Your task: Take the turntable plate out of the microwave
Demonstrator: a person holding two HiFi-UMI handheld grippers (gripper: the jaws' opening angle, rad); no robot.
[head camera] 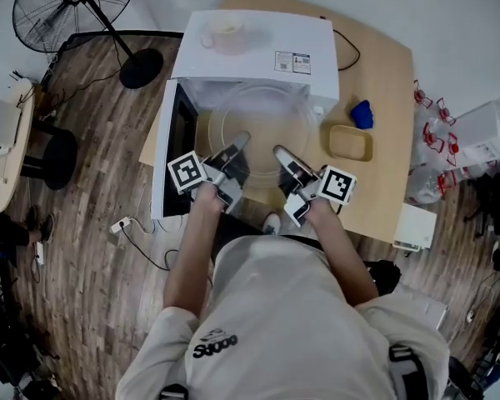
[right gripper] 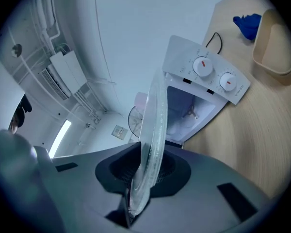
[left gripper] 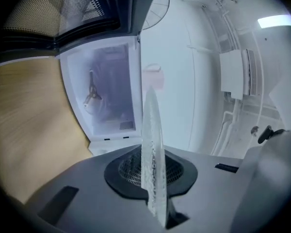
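The clear glass turntable plate (head camera: 258,123) is held up flat in front of the open white microwave (head camera: 258,52), outside its cavity. My left gripper (head camera: 235,150) is shut on the plate's near left rim. My right gripper (head camera: 283,158) is shut on the near right rim. In the left gripper view the plate (left gripper: 150,140) stands edge-on between the jaws of my left gripper (left gripper: 154,176), with the empty microwave cavity (left gripper: 106,93) behind. The right gripper view shows the plate's rim (right gripper: 150,140) pinched in my right gripper (right gripper: 141,178), in front of the microwave (right gripper: 194,106).
The microwave door (head camera: 168,152) hangs open to the left. A pink cup (head camera: 225,33) sits on top of the microwave. On the wooden table (head camera: 383,73) to the right lie a beige tray (head camera: 350,142) and a blue cloth (head camera: 362,113). A floor fan (head camera: 77,8) stands at the far left.
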